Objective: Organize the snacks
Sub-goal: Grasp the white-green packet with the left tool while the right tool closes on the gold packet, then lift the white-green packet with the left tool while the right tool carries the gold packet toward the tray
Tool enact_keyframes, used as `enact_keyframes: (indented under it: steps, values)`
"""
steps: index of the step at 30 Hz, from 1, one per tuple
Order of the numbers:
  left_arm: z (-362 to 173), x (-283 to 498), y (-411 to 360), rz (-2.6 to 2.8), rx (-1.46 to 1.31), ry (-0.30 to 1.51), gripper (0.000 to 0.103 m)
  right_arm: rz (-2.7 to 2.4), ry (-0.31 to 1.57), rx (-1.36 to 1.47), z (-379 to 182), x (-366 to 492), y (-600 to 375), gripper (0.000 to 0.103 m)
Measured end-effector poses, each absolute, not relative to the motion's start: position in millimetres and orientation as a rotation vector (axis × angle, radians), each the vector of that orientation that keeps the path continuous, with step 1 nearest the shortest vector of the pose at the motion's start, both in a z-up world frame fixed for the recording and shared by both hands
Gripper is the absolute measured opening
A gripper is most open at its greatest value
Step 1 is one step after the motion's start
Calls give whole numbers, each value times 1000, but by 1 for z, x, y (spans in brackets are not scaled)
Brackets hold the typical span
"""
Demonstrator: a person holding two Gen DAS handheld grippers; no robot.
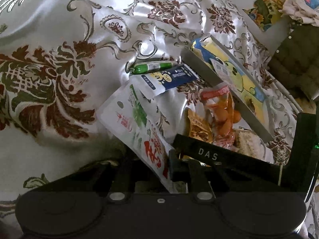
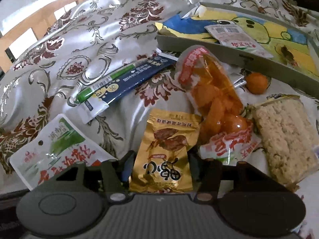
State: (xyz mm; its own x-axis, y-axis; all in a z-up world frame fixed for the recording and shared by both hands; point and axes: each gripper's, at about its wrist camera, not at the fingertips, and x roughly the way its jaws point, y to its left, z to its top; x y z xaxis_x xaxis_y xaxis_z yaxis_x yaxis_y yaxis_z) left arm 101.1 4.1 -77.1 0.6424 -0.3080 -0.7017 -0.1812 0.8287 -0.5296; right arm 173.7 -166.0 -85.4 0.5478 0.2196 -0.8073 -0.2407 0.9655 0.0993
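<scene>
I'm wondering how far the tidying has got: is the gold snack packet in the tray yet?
Not yet. The gold snack packet lies on the patterned cloth, outside the tray, between the right hand-held gripper's fingers.

You are looking at a glossy white cloth (image 1: 59, 29) patterned with dark red flowers and grey-green scrolls; it lies in soft folds, and light glints off its ridges. At the far right in the left view you see a bright cartoon mat (image 1: 279, 2) in yellow, green and blue, with a crumpled pale rag (image 1: 301, 10) on it. At the far left in the right view there are pale wooden slats (image 2: 26, 29) against a bright white background.
</scene>
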Motion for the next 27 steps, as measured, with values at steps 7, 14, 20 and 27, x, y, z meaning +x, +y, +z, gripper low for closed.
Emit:
enact_keyframes:
  steps: [7, 14, 20, 27]
  values:
    - [-69, 95, 2, -84, -573, 850, 14, 268, 925, -42, -80, 162, -166, 58]
    - [-52, 82, -5, -115, -491, 785, 10, 253, 911, -49, -70, 137, -170, 58]
    - [-39, 71, -6, -107, -442, 724, 9, 238, 877, 22, -60, 118, -183, 58]
    - [-25, 62, -9, -129, -405, 656, 8, 225, 782, 141, -38, 94, -199, 58]
